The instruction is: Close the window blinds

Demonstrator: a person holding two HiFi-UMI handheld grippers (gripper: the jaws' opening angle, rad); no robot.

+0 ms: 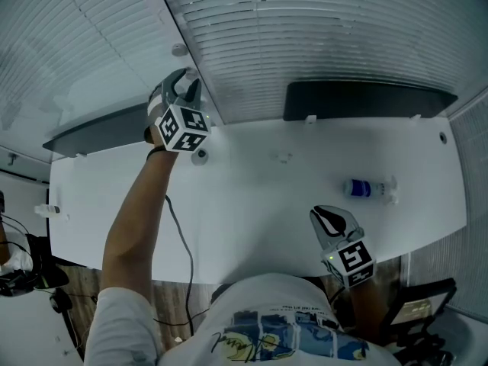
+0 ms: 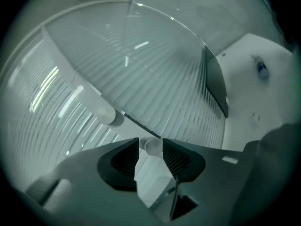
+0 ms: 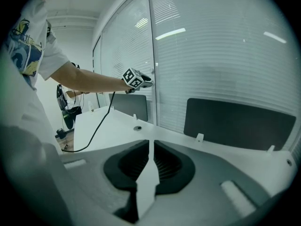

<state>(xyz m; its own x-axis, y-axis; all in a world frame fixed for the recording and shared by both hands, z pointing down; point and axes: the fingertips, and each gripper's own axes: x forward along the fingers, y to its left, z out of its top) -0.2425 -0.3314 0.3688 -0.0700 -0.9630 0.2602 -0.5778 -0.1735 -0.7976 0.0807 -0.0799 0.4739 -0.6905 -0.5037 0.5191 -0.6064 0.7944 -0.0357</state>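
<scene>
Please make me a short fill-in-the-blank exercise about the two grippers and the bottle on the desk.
1. The left gripper has its jaws ____, not shut.
2. The right gripper holds ____.
3. The bottle lies on the desk, nearer to the ____ gripper.
Missing words: open; nothing; right.

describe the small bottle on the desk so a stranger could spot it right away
Find the white desk below the window blinds. On its right half, in front of the right-hand dark panel, a small clear bottle seems to lie on its side. Its blue label sets it apart from the pale fittings around it.
</scene>
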